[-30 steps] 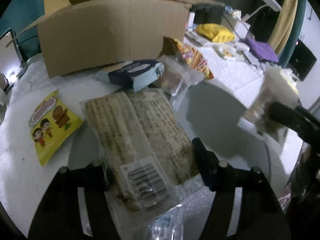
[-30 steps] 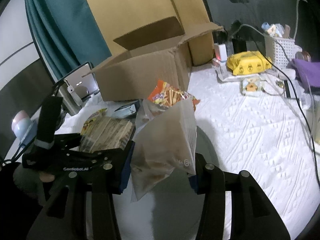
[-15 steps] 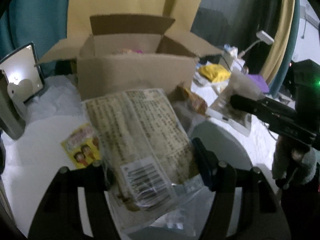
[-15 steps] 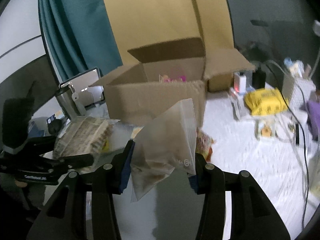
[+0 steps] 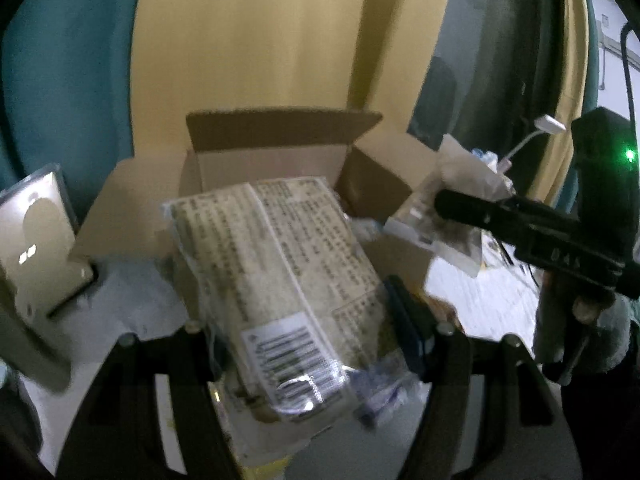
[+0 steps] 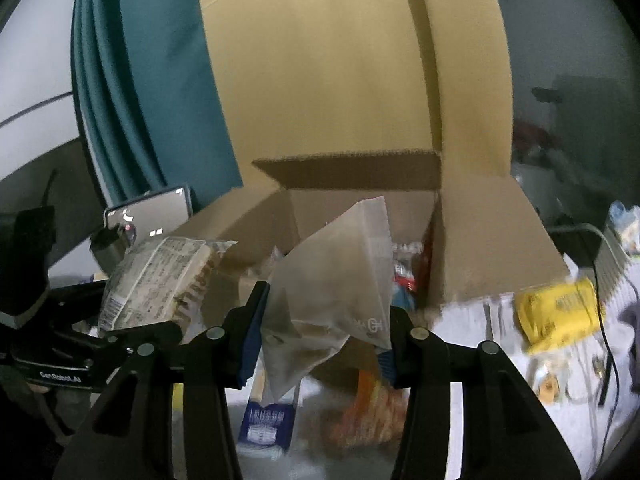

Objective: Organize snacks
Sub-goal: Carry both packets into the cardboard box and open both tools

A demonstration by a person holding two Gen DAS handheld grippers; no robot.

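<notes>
My left gripper is shut on a clear-wrapped beige snack pack with a barcode, held up in front of the open cardboard box. My right gripper is shut on a translucent white snack bag, held just before the box opening. The right gripper and its bag also show in the left wrist view, right of the box. The left gripper's pack shows in the right wrist view. Colourful snacks lie inside the box.
A blue snack box and an orange snack bag lie on the white table below the right gripper. A yellow pack and cables lie right. A phone on a stand stands left of the box.
Both grippers have lifted their snacks off the table and moved toward the open box, which now fills the view ahead of them.
</notes>
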